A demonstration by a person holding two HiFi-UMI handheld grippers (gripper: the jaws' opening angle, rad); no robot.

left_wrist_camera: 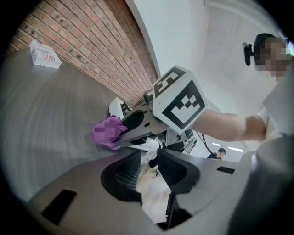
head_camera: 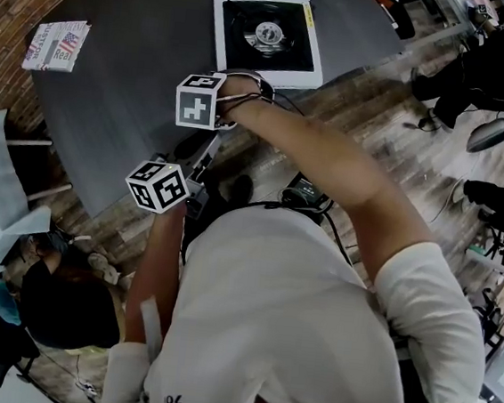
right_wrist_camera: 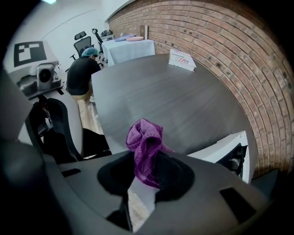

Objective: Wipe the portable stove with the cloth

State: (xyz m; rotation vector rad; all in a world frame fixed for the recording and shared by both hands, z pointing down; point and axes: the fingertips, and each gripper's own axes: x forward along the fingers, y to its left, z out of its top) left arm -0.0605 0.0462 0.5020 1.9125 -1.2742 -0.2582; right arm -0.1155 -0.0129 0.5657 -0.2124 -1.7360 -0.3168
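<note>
Two sets of tongs are raised over the near side of the round desk [head_camera: 129,94]. The right tongs [right_wrist_camera: 146,176] are clamped on a bunched purple cloth [right_wrist_camera: 144,142]. Its loose upper fold stands clear above the jaws, which leaves a soft wad free to press on a surface. The left tongs [left_wrist_camera: 149,172] stand moderately apart with nothing between them, only floor showing through the gap. They hang back beside the right ones and seem to be kept out of the way.

The white stove [head_camera: 268,32] sits farther across the desk with its black burner top facing up. The right tongs are near its closest corner, and the cloth is not yet touching it. In the right gripper view a white edge of the stove shows just beyond and to the right of the cloth.

Wiping has probably not begun. The likely next move is a short reach forward and down onto the stove top. A printed packet [head_camera: 56,44] lies well apart at the desk's far left rim.
</note>
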